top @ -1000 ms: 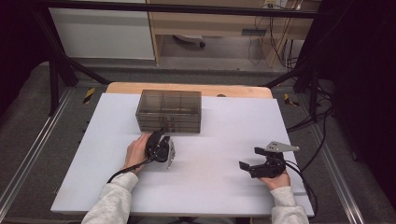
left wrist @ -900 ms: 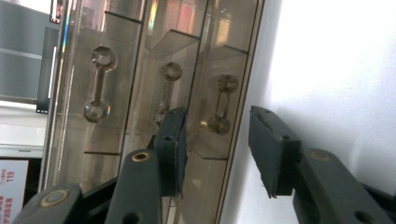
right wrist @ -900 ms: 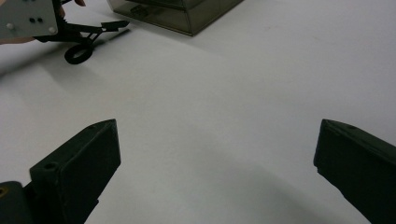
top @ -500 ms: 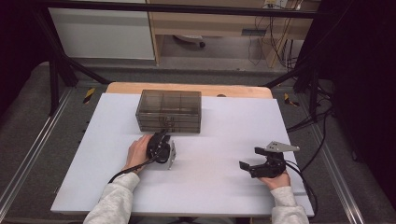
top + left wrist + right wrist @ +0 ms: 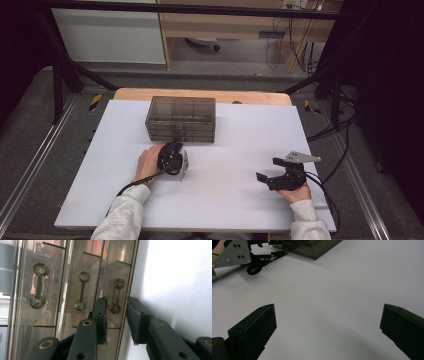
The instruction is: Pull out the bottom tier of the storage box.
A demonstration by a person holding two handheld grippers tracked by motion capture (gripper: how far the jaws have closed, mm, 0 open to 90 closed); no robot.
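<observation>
From above, a smoky clear drawer box [image 5: 181, 119] sits toward the far side of the white table [image 5: 235, 200], its long axis running left to right and its drawer fronts facing the person. The left gripper [image 5: 176, 144] is turned on its side and points away from the person, its tips right at the lower left part of the box front. The right gripper [image 5: 264, 178] rests well apart on the right of the table, pointing left.

In the left gripper view the picture is rolled, so the three drawer fronts stand as upright strips side by side. Each carries a dumbbell-shaped handle. The bottom drawer's handle [image 5: 115, 295] lies next to the table, its long axis parallel to the table edge of the box. The left gripper [image 5: 117, 315] has just been closing; its jaws stand narrowly apart on either side of that handle's near end, not yet pressing on it.

In the right gripper view the right gripper [image 5: 328, 322] is spread wide over bare table, nothing between the jaws. The box [image 5: 312, 246] corner and the left gripper [image 5: 283, 253] appear at the top.
</observation>
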